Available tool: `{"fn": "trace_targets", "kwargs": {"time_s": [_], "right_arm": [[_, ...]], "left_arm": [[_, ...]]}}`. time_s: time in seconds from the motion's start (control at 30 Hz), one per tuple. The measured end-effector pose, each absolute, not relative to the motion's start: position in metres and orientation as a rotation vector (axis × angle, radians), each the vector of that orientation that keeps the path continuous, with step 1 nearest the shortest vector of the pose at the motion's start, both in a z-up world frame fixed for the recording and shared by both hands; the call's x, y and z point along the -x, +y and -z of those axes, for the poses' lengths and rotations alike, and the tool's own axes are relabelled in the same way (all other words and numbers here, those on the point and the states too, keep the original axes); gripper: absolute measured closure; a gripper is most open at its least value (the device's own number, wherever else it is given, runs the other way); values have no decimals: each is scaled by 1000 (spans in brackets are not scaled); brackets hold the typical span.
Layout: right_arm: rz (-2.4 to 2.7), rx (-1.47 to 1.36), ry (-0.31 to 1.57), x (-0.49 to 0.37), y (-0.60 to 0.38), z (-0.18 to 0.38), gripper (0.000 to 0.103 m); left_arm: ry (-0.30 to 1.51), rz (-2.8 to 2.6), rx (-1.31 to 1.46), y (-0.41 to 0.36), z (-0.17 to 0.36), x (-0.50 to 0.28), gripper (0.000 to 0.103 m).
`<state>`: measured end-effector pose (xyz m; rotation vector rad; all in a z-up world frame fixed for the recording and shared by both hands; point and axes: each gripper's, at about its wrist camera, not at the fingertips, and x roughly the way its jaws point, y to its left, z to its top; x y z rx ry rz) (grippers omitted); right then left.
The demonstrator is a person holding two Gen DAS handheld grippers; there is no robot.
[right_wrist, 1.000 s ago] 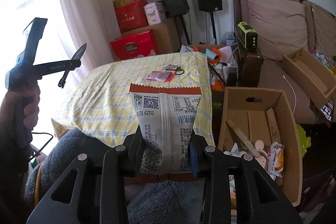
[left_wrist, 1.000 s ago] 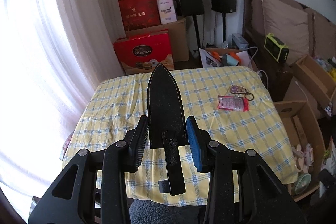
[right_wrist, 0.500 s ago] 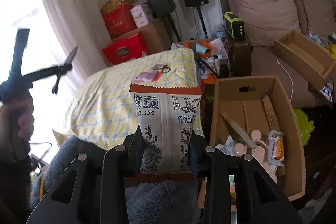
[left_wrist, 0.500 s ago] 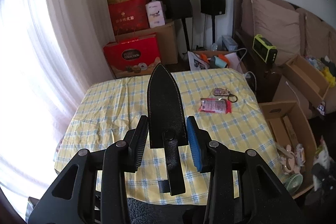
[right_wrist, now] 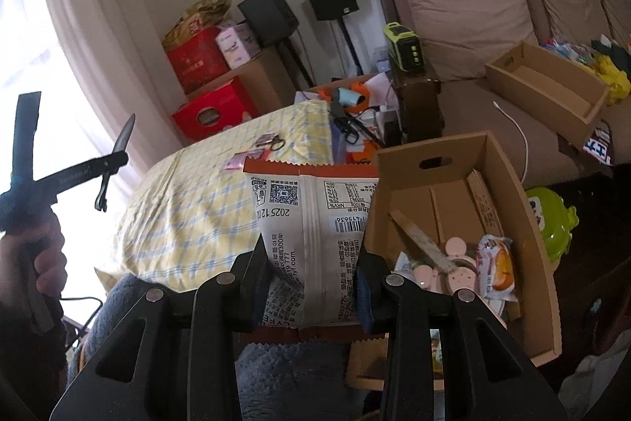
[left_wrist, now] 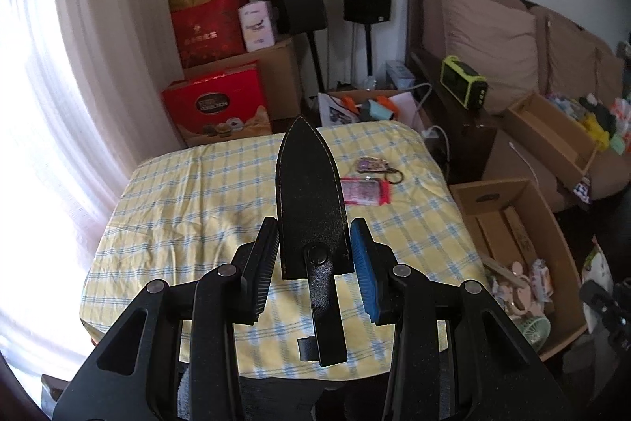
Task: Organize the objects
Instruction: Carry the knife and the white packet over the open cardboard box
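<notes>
Both my grippers were loaded, held above the near edge of the checked table.

My left gripper [left_wrist: 311, 255] pinched a black leather sheath [left_wrist: 309, 192], tip pointing away over the yellow checked tablecloth [left_wrist: 189, 208], where a pink packet [left_wrist: 366, 191] and a keyring [left_wrist: 374, 166] lay well ahead. My right gripper [right_wrist: 311, 287] clamped a white snack packet [right_wrist: 311, 223] by its lower half, just beside the open cardboard box [right_wrist: 508, 192] on the floor that held small packets and pink pieces.
</notes>
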<state>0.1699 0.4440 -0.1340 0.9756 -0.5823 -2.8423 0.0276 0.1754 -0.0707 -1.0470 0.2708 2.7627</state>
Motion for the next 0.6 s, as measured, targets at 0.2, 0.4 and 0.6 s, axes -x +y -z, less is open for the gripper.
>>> {"fn": "trace_targets", "kwargs": {"time_s": [0.2, 0.4, 0.6], "right_arm": [[2855, -983, -622, -173, 455, 136, 68], [2866, -986, -634, -176, 460, 136, 68], [2880, -998, -625, -176, 461, 138, 68]], "left_arm": [[289, -2722, 1037, 193, 73, -35, 68], [306, -2687, 1032, 206, 76, -42, 68], [304, -2670, 1019, 213, 76, -46, 68]]}}
